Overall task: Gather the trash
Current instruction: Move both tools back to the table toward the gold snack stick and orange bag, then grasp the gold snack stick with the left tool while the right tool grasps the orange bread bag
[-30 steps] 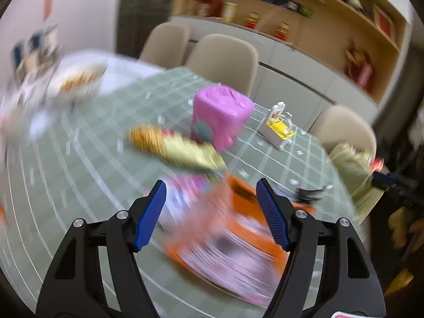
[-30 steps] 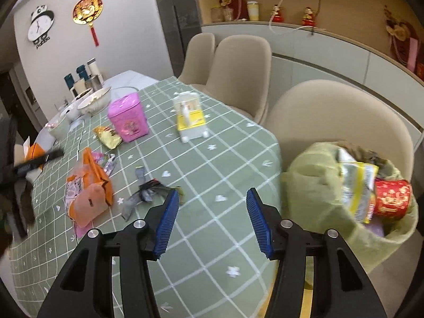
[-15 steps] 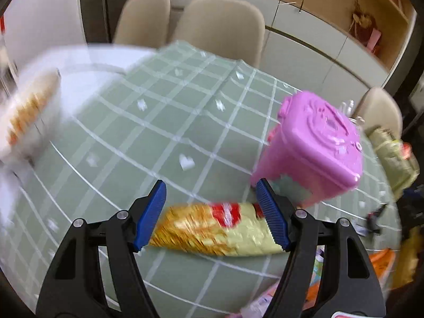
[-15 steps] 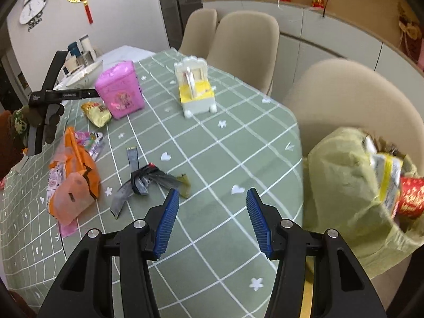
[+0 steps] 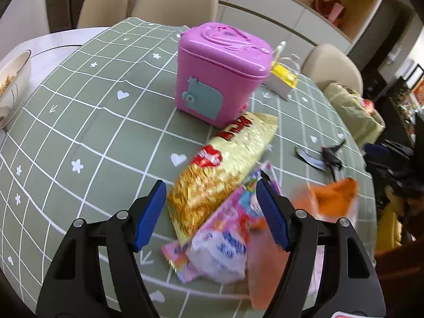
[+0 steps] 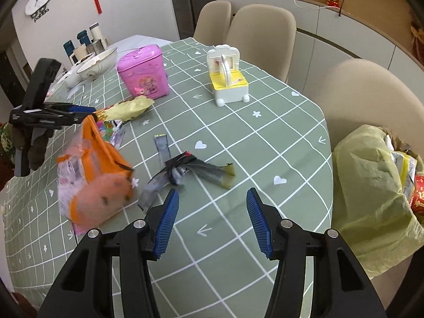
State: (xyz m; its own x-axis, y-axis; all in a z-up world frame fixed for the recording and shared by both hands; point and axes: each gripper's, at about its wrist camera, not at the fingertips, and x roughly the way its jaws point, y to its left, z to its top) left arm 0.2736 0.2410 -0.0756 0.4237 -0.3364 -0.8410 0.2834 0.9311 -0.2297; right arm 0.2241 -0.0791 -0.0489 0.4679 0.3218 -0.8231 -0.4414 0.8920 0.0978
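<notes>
Hovering spread-fingered, left gripper [image 5: 212, 212] straddles the gold snack wrapper [image 5: 220, 175].

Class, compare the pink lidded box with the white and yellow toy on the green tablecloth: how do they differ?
The pink lidded box is one solid pink colour with a picture on its side; the white and yellow toy is two-toned. The box is closed by a lid, while the toy is open, with an upright arched back. Both stand upright on the tablecloth.

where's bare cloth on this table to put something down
Bare: between the dark wrapper and the trash bag, in front of the right claw. Crowded: from the pink box down to the orange bag.
</notes>
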